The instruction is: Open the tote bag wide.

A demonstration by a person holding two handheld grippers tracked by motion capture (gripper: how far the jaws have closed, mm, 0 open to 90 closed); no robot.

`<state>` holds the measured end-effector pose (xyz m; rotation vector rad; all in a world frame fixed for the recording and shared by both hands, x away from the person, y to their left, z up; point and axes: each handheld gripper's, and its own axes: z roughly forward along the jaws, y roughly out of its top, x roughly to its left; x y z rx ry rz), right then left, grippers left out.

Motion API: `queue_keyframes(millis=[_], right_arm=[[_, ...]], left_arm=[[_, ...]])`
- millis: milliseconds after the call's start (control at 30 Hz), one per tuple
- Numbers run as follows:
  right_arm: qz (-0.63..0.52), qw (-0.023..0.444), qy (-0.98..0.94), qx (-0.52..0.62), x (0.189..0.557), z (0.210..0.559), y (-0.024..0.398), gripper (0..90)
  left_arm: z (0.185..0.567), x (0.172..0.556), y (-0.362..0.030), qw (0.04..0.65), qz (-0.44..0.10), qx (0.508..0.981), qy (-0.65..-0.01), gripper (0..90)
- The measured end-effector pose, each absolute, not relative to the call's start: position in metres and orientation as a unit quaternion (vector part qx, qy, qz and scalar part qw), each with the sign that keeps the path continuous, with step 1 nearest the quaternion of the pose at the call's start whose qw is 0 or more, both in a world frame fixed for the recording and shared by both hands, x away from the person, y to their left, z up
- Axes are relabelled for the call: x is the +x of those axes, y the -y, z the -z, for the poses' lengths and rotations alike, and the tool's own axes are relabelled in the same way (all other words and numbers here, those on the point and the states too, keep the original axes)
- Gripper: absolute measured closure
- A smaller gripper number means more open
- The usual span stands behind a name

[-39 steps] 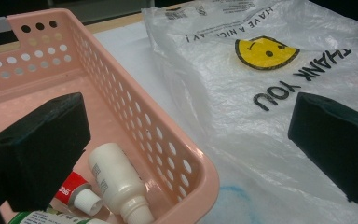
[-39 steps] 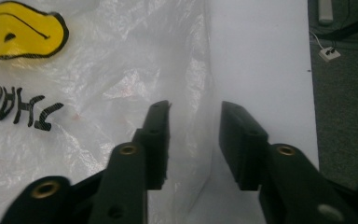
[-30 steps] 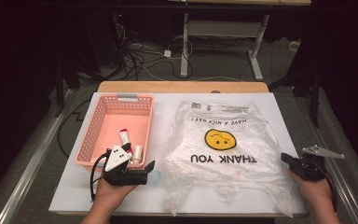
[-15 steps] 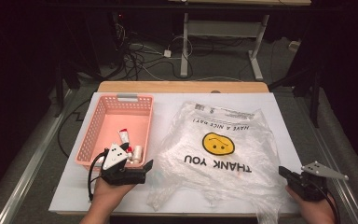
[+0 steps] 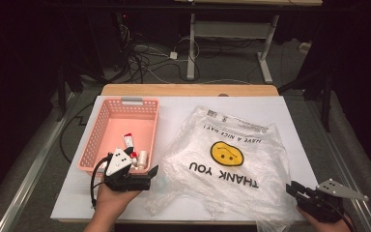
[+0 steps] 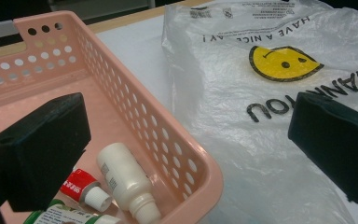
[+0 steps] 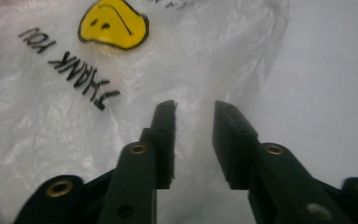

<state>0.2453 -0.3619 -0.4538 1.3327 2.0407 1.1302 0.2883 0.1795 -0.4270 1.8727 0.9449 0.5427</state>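
The plastic bag (image 5: pixel 232 164) is lying flat on the white surface (image 5: pixel 290 111), beside the pink basket (image 5: pixel 125 128). The right tool (image 7: pixel 194 112) has just been opening and is now standing narrowly apart over the bag's edge, gripping nothing. The left tool (image 5: pixel 147 176) is gaping wide at the basket's near corner.

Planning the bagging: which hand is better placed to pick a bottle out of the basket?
Left. The left gripper hangs open at the basket beside the white bottle; the right gripper sits across the bag.

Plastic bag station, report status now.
Left gripper open, at bag's near-left edge beside pink basket. Right gripper jaws just opened, nothing between them. Plastic bag flat on table. Nothing in the way.
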Motion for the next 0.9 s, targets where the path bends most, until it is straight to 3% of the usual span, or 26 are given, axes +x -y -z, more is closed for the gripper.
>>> queue_keyframes(millis=[167, 300, 333, 733, 900], right_arm=[[-0.428, 0.241, -0.733, 0.472, 0.261, 0.439, 0.363, 63.0], [-0.429, 0.255, -0.732, 0.464, 0.295, 0.427, 0.363, 61.9], [-0.428, 0.25, -0.73, 0.47, 0.318, 0.426, 0.364, 59.5], [-0.403, 0.242, -0.722, 0.508, 0.416, 0.439, 0.364, 51.7], [-0.393, 0.222, -0.722, 0.524, 0.453, 0.443, 0.366, 40.0]], left_arm=[[0.428, 0.289, -0.18, 0.471, -0.212, 0.763, -0.388, 0.0], [0.428, 0.289, -0.181, 0.471, -0.203, 0.764, -0.393, 0.0], [0.428, 0.289, -0.182, 0.476, -0.201, 0.76, -0.394, 0.0], [0.428, 0.29, -0.183, 0.478, -0.201, 0.758, -0.396, 0.0], [0.429, 0.291, -0.182, 0.478, -0.196, 0.758, -0.398, 0.0]])
